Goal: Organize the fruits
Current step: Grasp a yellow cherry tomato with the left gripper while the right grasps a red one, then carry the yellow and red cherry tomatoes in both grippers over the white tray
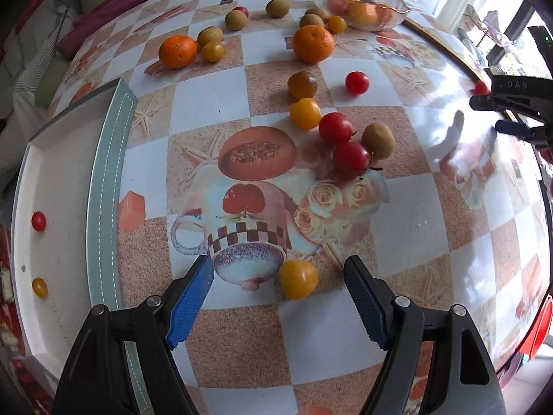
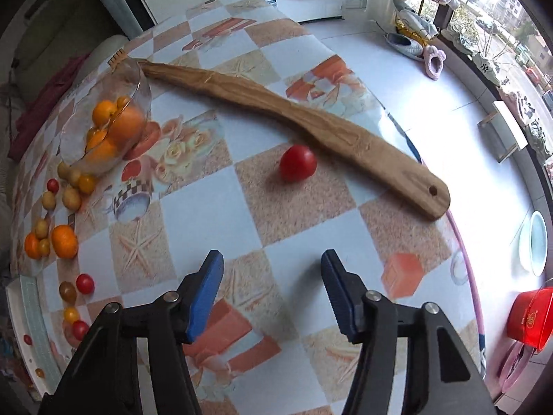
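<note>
My left gripper (image 1: 278,278) is open, low over the table, with a yellow cherry tomato (image 1: 298,279) between its blue fingers. Further ahead lie red tomatoes (image 1: 350,156), a yellow one (image 1: 305,113), a kiwi (image 1: 378,140) and tangerines (image 1: 312,43). A white tray (image 1: 65,207) at the left holds a red tomato (image 1: 38,221) and a yellow tomato (image 1: 39,287). A glass bowl (image 1: 363,0) of oranges stands at the back. My right gripper (image 2: 272,285) is open and empty, with a red tomato (image 2: 297,163) ahead of it. The right gripper also shows in the left wrist view (image 1: 490,112).
A long wooden board (image 2: 276,103) lies across the table behind the red tomato, near the table's far edge. The glass bowl (image 2: 107,124) lies to the left in the right wrist view, with scattered fruit (image 2: 64,240) below it. A red container (image 2: 530,316) sits on the floor.
</note>
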